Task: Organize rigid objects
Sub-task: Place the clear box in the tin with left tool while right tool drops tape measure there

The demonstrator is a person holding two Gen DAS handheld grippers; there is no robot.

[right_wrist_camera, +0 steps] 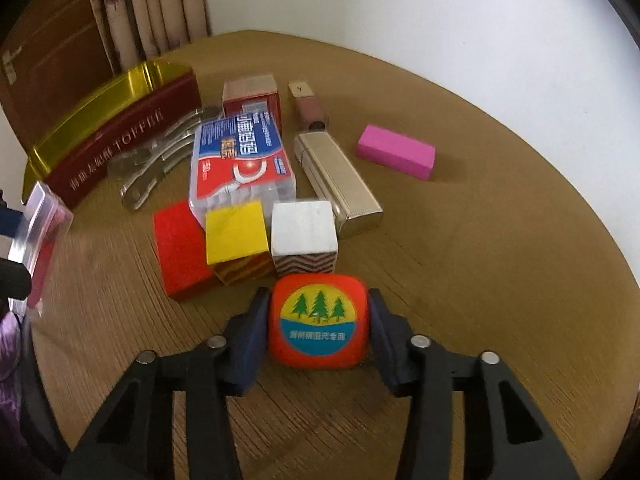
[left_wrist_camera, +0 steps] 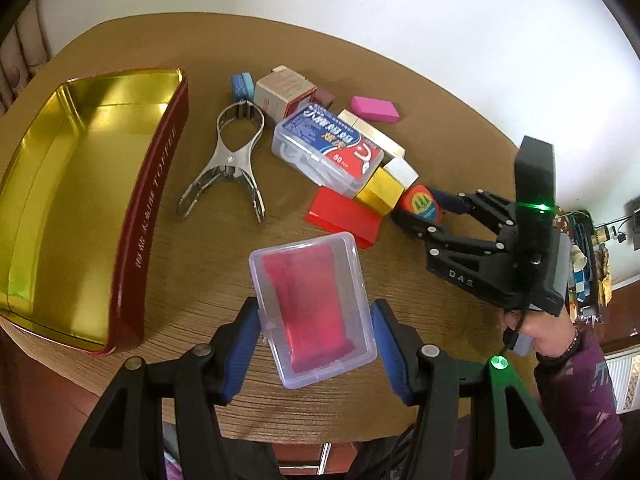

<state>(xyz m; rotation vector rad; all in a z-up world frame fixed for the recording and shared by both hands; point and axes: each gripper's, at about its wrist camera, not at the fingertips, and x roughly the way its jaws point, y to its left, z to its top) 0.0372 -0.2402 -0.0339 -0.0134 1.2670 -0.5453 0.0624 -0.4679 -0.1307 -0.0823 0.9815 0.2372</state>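
Tape measure [right_wrist_camera: 318,320] between right hand-held gripper [right_wrist_camera: 318,330] pads

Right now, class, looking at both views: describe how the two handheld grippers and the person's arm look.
Both the left gripper and the right gripper have black linkage arms with silver pivot pins and blue finger pads. Green lights glow on both. The right one carries white letters "DAS" and a black cable. The sleeve is purple, with a beaded bracelet.

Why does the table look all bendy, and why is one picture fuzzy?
Both cameras are fisheye, so the table edge curves in each view. The left wrist view is sharp, with glare on the gold tin. The right wrist view is smeared by motion, worst at its left edge on the clear box; the tape measure is fairly crisp.
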